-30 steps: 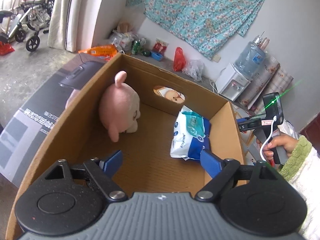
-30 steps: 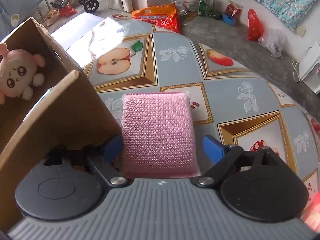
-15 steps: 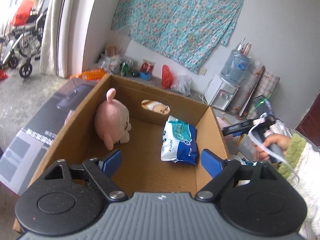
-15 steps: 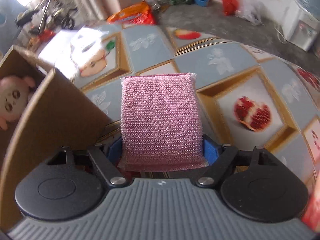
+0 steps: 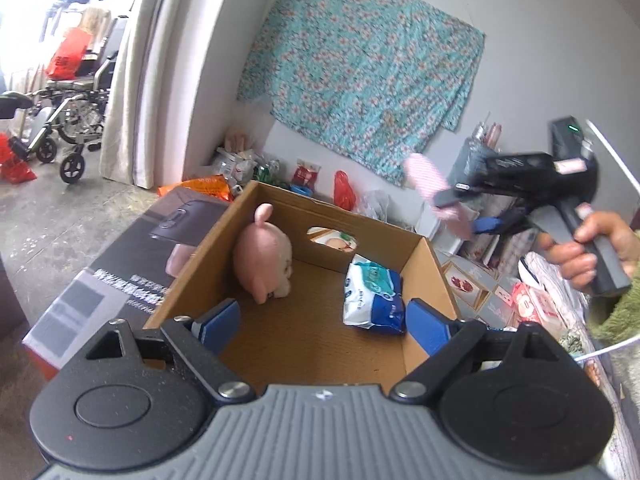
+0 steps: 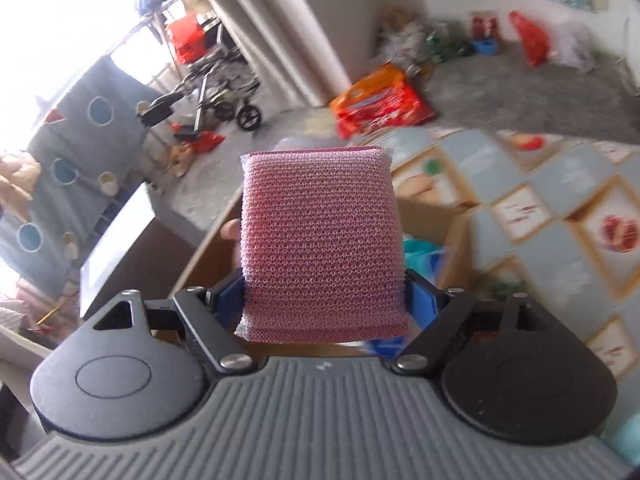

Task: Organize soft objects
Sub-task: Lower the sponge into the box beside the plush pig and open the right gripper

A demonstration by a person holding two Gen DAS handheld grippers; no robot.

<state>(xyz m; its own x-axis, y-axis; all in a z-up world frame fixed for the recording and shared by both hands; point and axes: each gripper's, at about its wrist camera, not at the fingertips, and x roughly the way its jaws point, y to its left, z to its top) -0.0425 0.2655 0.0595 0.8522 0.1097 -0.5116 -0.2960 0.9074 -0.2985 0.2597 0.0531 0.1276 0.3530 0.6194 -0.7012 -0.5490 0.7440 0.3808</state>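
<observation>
1. Left wrist view, what is done: the cardboard box [image 5: 420, 280] already holds two soft things. A pink plush toy [image 5: 264, 264] leans against its left wall, and a blue-and-white tissue pack [image 5: 372, 300] lies near its right wall. They are well apart, with bare cardboard floor between them.

2. Left wrist view, left claw [image 5: 320, 320]: its blue pads stand wide over the near end of the box, and nothing is between them. The jaws have just been opening a little further. It appears free for the next pick.

3. Left wrist view, the item in hand: the right claw [image 5: 460, 216], held by a person's hand [image 5: 580, 256], is up in the air beyond the box's right wall, carrying a pink mesh sponge [image 5: 432, 188]. The sponge is blurred and is not yet over the box's opening.

4. Right wrist view: the right claw is closed on the sponge, a pad pressing each side. The sponge stands upright and hides much of the box below. A patterned counter lies to the right.

5. What is left, as a judgement: the sponge must be carried over the box and released on the bare floor. Whether more soft items wait on the counter cannot be told.
</observation>
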